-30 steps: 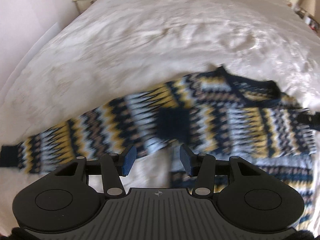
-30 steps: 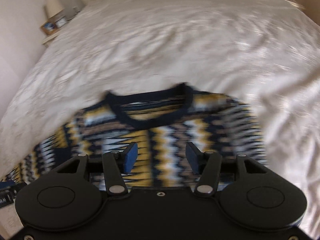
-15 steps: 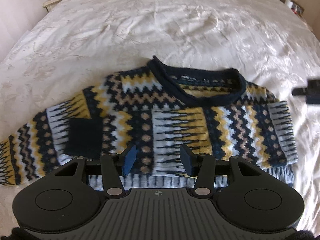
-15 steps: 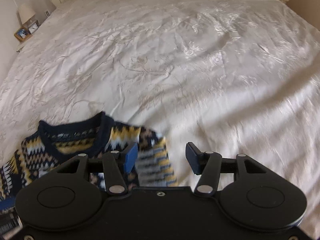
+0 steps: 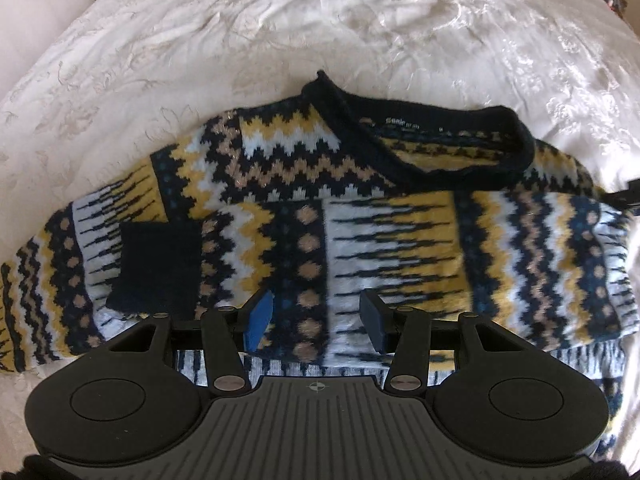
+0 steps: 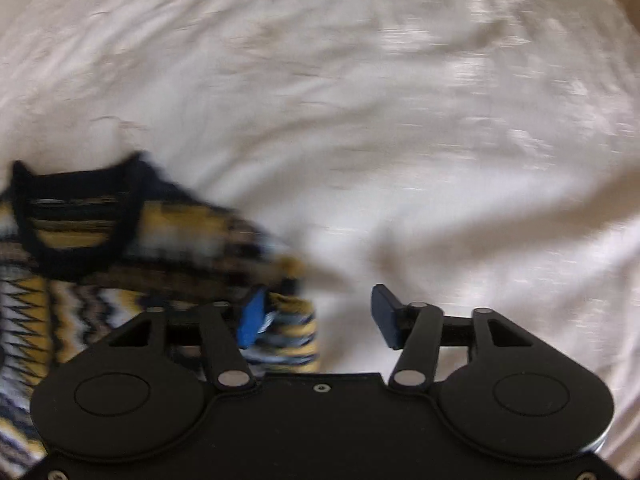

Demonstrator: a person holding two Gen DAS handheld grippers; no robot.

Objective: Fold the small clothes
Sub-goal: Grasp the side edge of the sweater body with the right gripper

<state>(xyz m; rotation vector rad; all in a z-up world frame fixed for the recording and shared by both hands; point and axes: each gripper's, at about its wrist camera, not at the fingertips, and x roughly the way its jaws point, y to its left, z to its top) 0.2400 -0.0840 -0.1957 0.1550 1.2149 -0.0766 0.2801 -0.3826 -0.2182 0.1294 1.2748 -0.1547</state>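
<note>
In the left wrist view the left tongs (image 5: 316, 322) stand wide open with nothing between their blue pads, poised over the lower middle of a knitted sweater in navy, yellow, white and tan zigzag bands (image 5: 400, 232), which lies spread front-up on a bed under a white embroidered bedspread (image 5: 200, 40), its navy round collar (image 5: 416, 136) toward the far side and one sleeve folded across the chest. In the blurred right wrist view the right tongs (image 6: 316, 318) are likewise spread wide and grip nothing, sitting over the sweater's right edge (image 6: 288, 320), with the garment at lower left and bare bedspread (image 6: 400, 120) ahead.
</note>
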